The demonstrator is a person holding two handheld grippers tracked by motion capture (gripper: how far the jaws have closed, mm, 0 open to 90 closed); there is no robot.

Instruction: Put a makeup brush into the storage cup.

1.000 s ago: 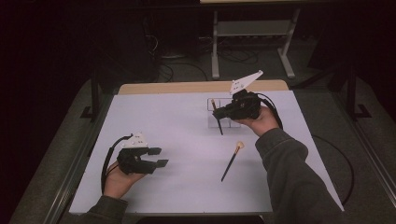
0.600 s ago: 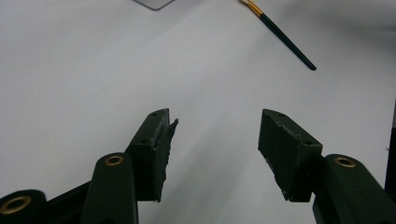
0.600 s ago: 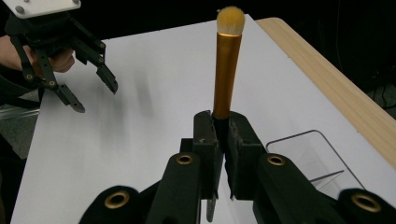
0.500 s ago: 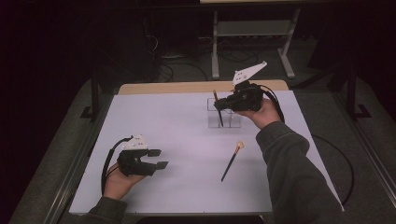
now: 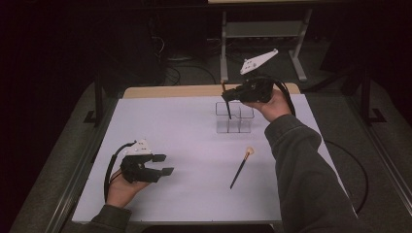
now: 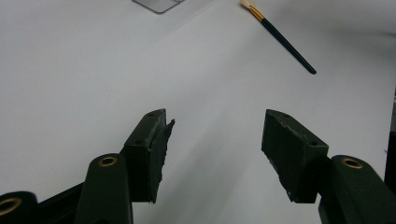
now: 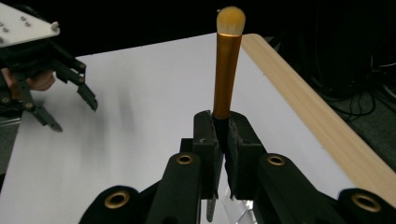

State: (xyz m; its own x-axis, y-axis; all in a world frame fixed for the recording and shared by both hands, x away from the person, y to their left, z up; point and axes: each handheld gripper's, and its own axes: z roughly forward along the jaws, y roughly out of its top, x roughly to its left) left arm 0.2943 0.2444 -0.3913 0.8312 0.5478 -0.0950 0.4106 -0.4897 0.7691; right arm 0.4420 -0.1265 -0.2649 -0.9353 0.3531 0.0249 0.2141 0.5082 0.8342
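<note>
My right gripper (image 5: pixel 228 93) is shut on a makeup brush (image 5: pixel 228 110) with a black handle. It holds the brush nearly upright, handle end down over a clear compartment organiser (image 5: pixel 243 127) at the back of the white table. In the right gripper view the jaws (image 7: pixel 223 122) pinch the brush (image 7: pixel 227 70) just below its gold ferrule, with the pale bristles on top. A second brush (image 5: pixel 241 167) (image 6: pixel 280 37) lies flat on the table to the right of centre. My left gripper (image 5: pixel 163 164) (image 6: pixel 215 135) rests at the front left. Its jaws have just been opening, with nothing between them.
The white mat (image 5: pixel 184 136) ends at a wooden strip (image 5: pixel 170 91) along the back edge. Behind it stand a metal frame (image 5: pixel 262 29) and cables on the dark floor. A corner of the organiser (image 6: pixel 159 3) shows at the top of the left gripper view.
My right gripper has risen and shifted back and to the right, taking the brush from slanted beside the organiser to nearly upright above it. The left hand has stayed put.
</note>
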